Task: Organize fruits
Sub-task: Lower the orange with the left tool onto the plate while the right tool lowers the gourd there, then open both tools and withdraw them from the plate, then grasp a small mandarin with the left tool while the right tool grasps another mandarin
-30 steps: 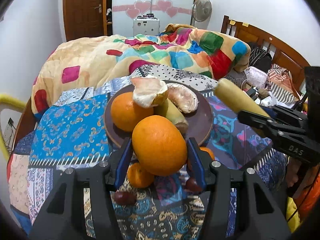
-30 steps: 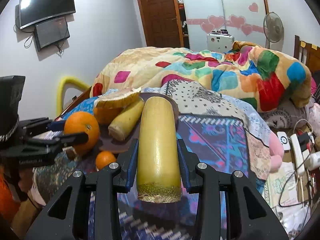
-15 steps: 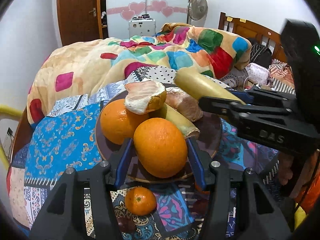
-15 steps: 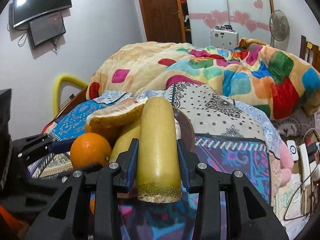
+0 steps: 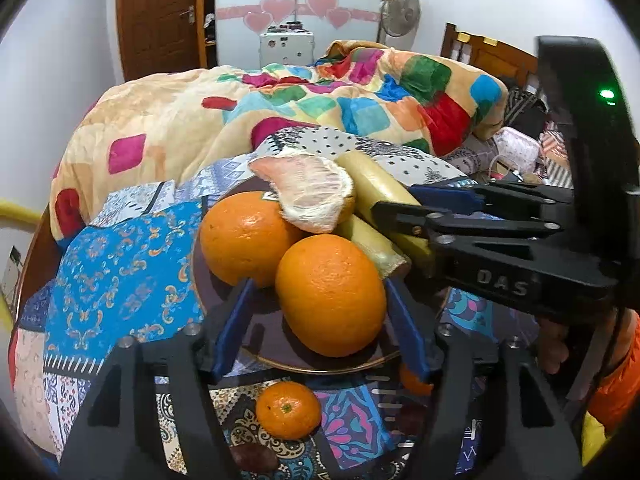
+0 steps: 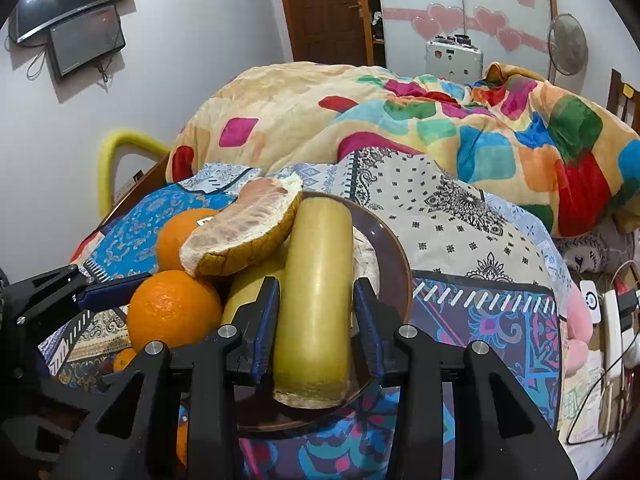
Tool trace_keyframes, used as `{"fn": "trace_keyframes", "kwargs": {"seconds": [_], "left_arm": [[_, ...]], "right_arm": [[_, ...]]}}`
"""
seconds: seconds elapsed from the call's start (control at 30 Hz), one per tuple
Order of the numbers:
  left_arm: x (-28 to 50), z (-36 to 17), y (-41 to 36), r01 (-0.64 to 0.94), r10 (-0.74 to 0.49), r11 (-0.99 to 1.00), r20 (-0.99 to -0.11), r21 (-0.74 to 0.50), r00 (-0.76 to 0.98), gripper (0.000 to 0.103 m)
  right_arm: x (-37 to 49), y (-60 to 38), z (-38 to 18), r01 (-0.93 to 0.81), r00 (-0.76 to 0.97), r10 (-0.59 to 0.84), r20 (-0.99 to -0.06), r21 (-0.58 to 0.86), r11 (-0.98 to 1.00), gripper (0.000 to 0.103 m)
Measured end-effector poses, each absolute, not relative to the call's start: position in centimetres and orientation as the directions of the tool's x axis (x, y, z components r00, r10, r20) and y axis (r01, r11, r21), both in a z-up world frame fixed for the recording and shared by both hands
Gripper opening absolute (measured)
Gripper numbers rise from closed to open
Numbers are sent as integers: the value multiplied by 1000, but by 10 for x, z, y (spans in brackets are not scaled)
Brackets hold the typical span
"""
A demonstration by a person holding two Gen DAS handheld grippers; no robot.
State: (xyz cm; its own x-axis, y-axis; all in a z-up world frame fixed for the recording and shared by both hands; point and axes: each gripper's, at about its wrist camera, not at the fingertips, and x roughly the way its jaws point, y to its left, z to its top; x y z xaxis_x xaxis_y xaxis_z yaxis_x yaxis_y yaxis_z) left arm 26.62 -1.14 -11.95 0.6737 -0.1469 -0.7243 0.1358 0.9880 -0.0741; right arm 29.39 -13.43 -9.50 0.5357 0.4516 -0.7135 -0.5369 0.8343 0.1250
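A brown plate (image 5: 256, 344) (image 6: 390, 248) on the patterned cloth holds an orange (image 5: 246, 240), a pomelo piece (image 5: 308, 196) (image 6: 244, 236) and a yellow cane piece (image 5: 372, 242). My left gripper (image 5: 320, 308) is open around a second orange (image 5: 330, 294) (image 6: 172, 312) that rests on the plate's near side; the left pad stands apart from it. My right gripper (image 6: 314, 308) is shut on a thick yellow cane piece (image 6: 316, 296) (image 5: 380, 192) over the plate's right part.
A small tangerine (image 5: 288, 410) and a dark round fruit (image 5: 254, 458) lie on the cloth in front of the plate. Another small tangerine (image 5: 414, 380) sits by the plate's right rim. A bright quilt (image 6: 400, 120) is heaped behind.
Both grippers moved forward over the plate. My left gripper's jaws have spread and the orange now sits on the plate. My right gripper brought the cane piece down beside the pomelo.
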Motion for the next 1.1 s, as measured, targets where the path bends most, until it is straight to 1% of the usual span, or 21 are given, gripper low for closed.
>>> {"fn": "trace_keyframes", "kwargs": {"seconds": [0.17, 0.33, 0.43, 0.57, 0.67, 0.87, 1.1], "left_arm": [[259, -114, -7, 118, -136, 990, -725, -77, 675, 69], [238, -96, -4, 100, -109, 994, -696, -54, 709, 69], [225, -83, 0, 87, -97, 995, -677, -49, 729, 71], [207, -68, 12, 57, -80, 997, -663, -56, 745, 73], [197, -65, 17, 43, -76, 997, -664, -66, 744, 73], [181, -72, 22, 35, -63, 998, -683, -55, 727, 73], [176, -101, 26, 38, -74, 997, -721, -67, 689, 73]], "right_arm": [[285, -137, -80, -538, 561, 455, -691, 114, 835, 38], [265, -147, -63, -540, 581, 470, -664, 117, 833, 40], [249, -152, -52, -546, 598, 473, -647, 103, 832, 42], [228, -158, -44, -554, 613, 482, -626, 95, 827, 48], [214, -160, -42, -559, 618, 488, -617, 91, 824, 49], [195, -162, -52, -569, 610, 491, -622, 87, 818, 49], [190, -156, -81, -574, 568, 494, -658, 114, 811, 49]]}}
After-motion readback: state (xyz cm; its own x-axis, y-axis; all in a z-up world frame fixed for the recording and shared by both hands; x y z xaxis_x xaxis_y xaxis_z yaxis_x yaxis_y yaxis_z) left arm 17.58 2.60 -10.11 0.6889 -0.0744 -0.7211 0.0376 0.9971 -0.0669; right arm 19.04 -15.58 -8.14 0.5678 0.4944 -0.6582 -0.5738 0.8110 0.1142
